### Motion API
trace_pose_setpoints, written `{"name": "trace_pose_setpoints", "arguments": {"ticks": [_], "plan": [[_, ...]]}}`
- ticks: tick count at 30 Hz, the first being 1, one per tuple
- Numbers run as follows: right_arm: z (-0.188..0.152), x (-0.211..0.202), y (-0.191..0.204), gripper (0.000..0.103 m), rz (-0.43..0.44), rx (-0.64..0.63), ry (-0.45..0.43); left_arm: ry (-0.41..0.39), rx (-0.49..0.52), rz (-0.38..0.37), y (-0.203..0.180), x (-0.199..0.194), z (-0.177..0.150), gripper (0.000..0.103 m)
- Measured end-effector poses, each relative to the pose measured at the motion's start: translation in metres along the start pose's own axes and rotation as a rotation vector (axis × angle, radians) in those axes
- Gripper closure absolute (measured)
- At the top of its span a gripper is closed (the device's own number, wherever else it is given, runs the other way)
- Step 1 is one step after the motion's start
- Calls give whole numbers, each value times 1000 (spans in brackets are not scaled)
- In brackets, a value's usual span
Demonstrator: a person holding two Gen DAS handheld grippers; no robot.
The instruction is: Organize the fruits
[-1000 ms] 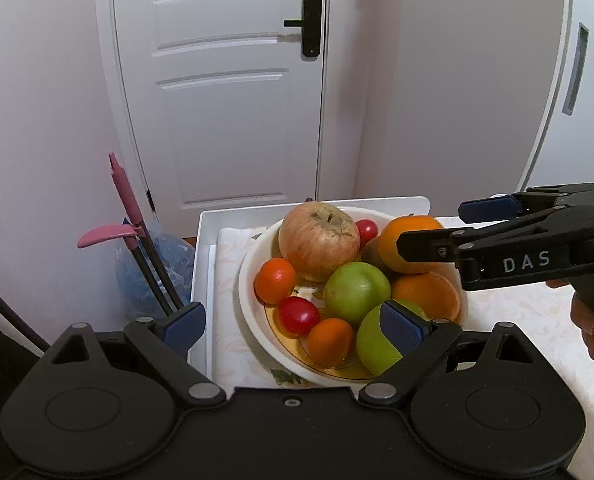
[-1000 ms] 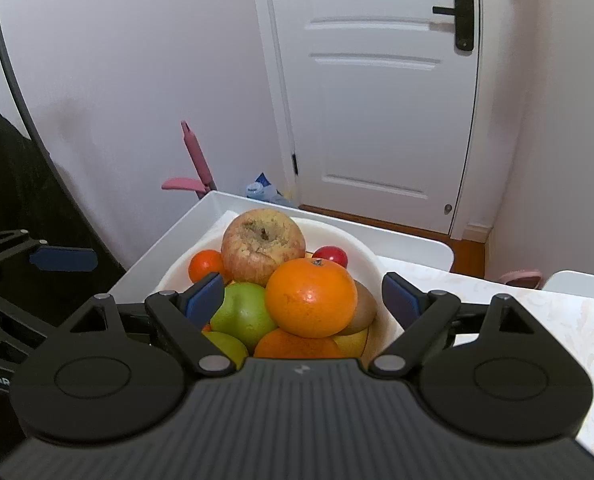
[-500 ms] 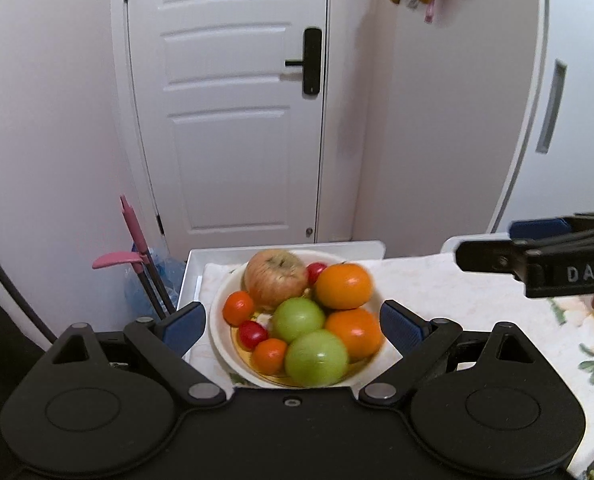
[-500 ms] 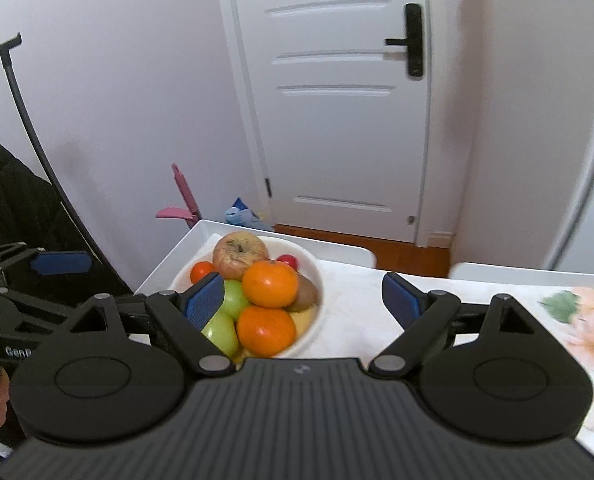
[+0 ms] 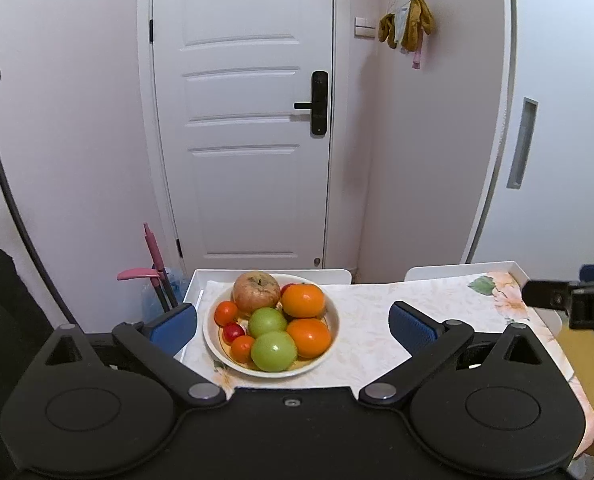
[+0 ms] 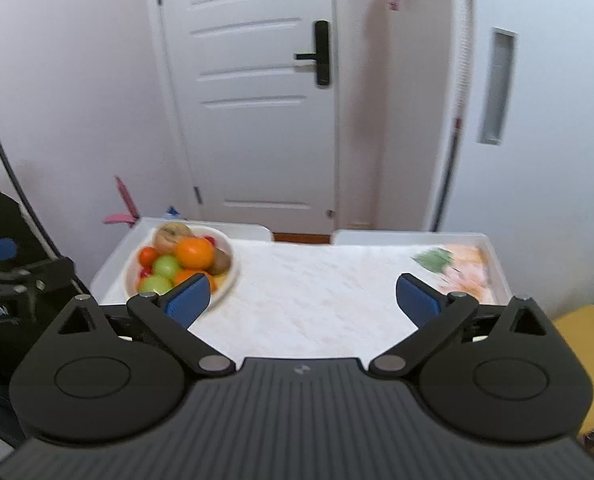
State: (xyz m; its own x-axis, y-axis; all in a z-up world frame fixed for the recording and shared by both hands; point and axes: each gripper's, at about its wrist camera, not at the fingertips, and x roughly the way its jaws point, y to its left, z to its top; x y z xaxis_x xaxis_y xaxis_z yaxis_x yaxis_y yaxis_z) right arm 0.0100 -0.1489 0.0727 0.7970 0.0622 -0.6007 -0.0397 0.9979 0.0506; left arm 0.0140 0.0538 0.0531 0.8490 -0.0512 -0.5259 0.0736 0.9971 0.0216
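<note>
Left claw [image 5: 293,322] spread, fruit bowl [image 5: 329,354] beyond, untouched

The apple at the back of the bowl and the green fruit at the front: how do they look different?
The apple is reddish-brown and dull, with blotchy skin; the green fruit is bright green, smooth and shiny. The apple looks the larger of the two. The apple sits at the bowl's far rim, the green fruit at the near rim. Both are round, whole and lie loose in the same bowl, untouched by either gripper.
</note>
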Motion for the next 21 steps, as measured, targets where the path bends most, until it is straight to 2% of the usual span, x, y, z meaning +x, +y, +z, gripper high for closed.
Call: {"name": "trace_pose_setpoints", "arguments": {"ticks": [8,21], "plan": [[-29,-15,-6,0,-46,-2,47,8,4,12,-18,-17,-17,0],[-32,-20,-12,0,-50,33,56,10,5,24,-22,-25,-25,0]]}}
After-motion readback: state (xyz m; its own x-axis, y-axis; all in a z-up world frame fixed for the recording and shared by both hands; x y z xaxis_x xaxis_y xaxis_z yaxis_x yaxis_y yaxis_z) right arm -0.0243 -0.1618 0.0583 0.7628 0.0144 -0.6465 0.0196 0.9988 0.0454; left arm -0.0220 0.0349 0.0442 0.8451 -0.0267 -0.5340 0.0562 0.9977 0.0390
